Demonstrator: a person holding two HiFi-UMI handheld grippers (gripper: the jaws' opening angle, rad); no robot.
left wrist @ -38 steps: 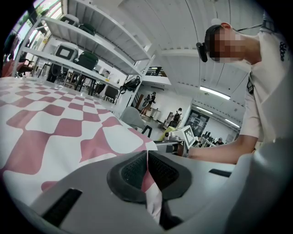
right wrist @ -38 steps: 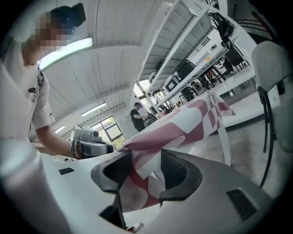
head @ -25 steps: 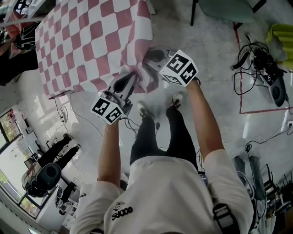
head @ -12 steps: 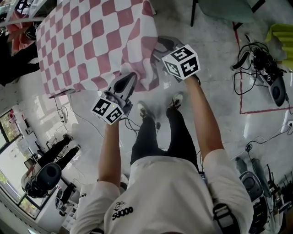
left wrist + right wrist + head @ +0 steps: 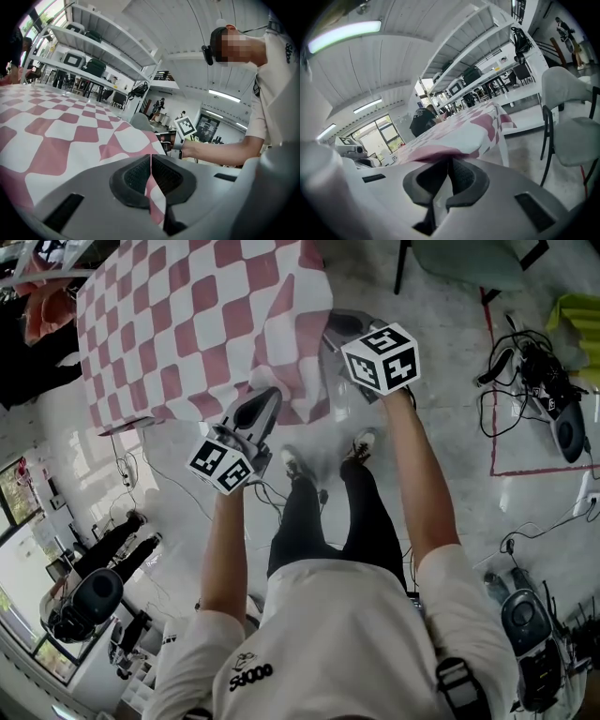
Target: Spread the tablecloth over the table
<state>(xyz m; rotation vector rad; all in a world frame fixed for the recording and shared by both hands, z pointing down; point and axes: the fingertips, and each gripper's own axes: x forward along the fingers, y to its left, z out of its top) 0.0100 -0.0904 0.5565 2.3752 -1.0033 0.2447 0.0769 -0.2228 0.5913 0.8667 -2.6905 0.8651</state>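
A pink and white checked tablecloth (image 5: 187, 324) covers the table at the upper left of the head view, and its near edge hangs bunched. My left gripper (image 5: 273, 396) is shut on that near edge, and the left gripper view shows a fold of cloth (image 5: 70, 136) pinched between the pads of this gripper (image 5: 150, 161). My right gripper (image 5: 328, 332) is at the cloth's near right corner. Its jaws have just closed. In the right gripper view the tablecloth (image 5: 459, 131) runs into the shut jaws of this gripper (image 5: 449, 168), with a pale strip between the pads.
A chair (image 5: 459, 259) stands just right of the table, close in the right gripper view too (image 5: 572, 117). Cables and gear (image 5: 530, 371) lie on the floor at right inside red tape lines. A person in black (image 5: 28, 352) stands at the table's far left. Shelves (image 5: 93, 47) line the wall.
My right gripper has shifted right along the cloth's near edge, and the corner there now lies further right and less bunched. The left gripper has stayed put, still gripping.
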